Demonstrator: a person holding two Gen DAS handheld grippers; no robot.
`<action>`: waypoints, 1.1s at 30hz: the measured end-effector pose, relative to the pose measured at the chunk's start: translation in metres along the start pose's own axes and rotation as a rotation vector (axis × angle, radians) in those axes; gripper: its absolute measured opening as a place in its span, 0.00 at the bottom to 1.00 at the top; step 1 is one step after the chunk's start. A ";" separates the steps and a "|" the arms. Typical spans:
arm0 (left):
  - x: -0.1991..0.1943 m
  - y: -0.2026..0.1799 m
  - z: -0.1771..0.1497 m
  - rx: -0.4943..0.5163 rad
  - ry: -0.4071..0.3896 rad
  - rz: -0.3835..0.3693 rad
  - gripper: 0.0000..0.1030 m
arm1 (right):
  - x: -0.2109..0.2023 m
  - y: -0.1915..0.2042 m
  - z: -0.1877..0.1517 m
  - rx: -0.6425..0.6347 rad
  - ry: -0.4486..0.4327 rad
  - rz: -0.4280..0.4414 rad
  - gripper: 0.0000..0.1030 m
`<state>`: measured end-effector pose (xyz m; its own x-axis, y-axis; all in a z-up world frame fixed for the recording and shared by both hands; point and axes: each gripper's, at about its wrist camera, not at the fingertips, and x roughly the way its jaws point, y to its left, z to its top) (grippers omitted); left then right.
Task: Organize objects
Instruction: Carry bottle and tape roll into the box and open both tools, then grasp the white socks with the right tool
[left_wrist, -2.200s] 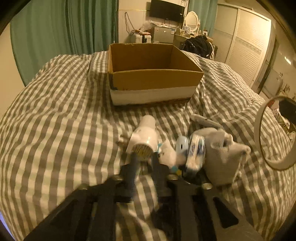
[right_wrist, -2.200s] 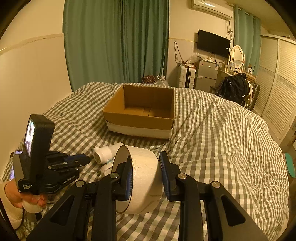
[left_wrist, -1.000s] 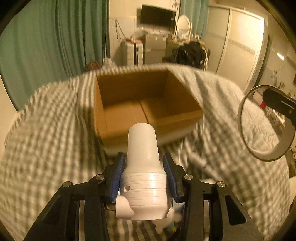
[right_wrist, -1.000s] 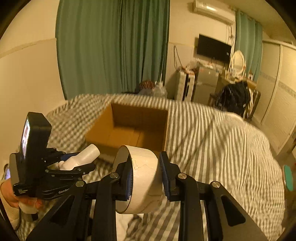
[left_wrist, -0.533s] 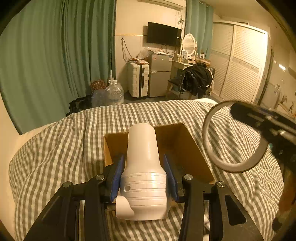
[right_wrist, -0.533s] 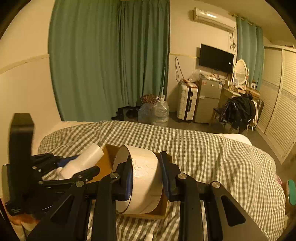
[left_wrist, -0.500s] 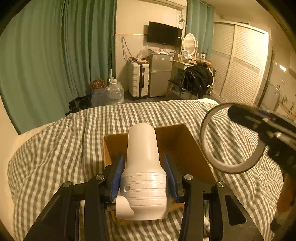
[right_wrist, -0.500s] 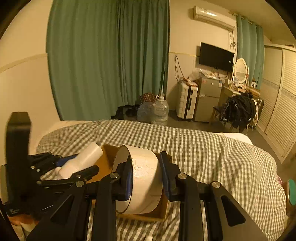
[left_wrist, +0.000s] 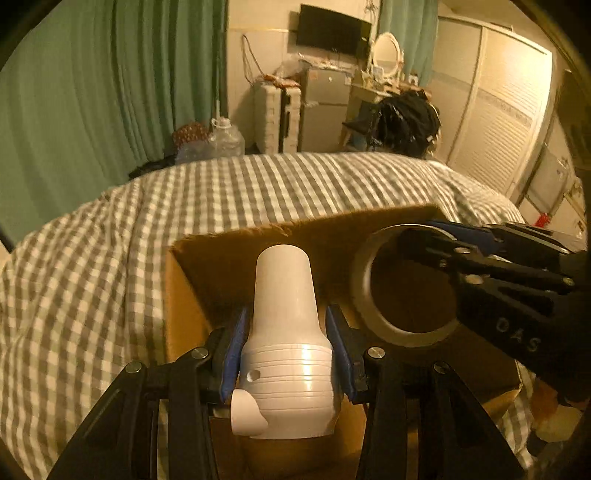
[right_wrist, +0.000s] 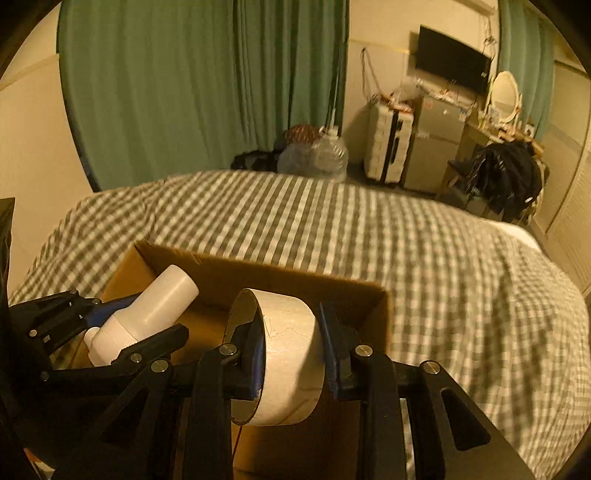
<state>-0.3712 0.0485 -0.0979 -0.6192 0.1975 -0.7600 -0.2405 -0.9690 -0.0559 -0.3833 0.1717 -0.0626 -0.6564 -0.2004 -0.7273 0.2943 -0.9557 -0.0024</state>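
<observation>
While both grippers hang over the open cardboard box (left_wrist: 207, 280) on the checked bedspread (left_wrist: 92, 258), each one carries something. The left gripper (left_wrist: 286, 343) has its blue-padded jaws pinched on the ribbed base of a white plastic bottle (left_wrist: 284, 332), neck pointing forward above the box's left part. Just beside it, the right gripper (right_wrist: 291, 350) clamps a roll of tape (right_wrist: 288, 354) by its flat sides, over the box's right side.

Black gripper frames (left_wrist: 284, 354), blue-padded jaws, silver screws, possibly embossed lettering.
</observation>
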 end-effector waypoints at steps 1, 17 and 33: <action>0.000 -0.002 0.001 0.016 0.000 -0.005 0.42 | 0.004 -0.002 -0.001 0.001 0.009 0.010 0.25; -0.077 -0.029 -0.005 0.029 -0.096 0.030 0.86 | -0.092 -0.012 0.008 0.082 -0.097 0.038 0.74; -0.261 -0.054 -0.024 -0.023 -0.270 0.146 0.97 | -0.308 0.031 -0.018 0.001 -0.271 -0.055 0.85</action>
<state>-0.1786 0.0458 0.0884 -0.8228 0.0849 -0.5619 -0.1189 -0.9926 0.0242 -0.1592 0.2074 0.1485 -0.8331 -0.1986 -0.5163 0.2529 -0.9668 -0.0362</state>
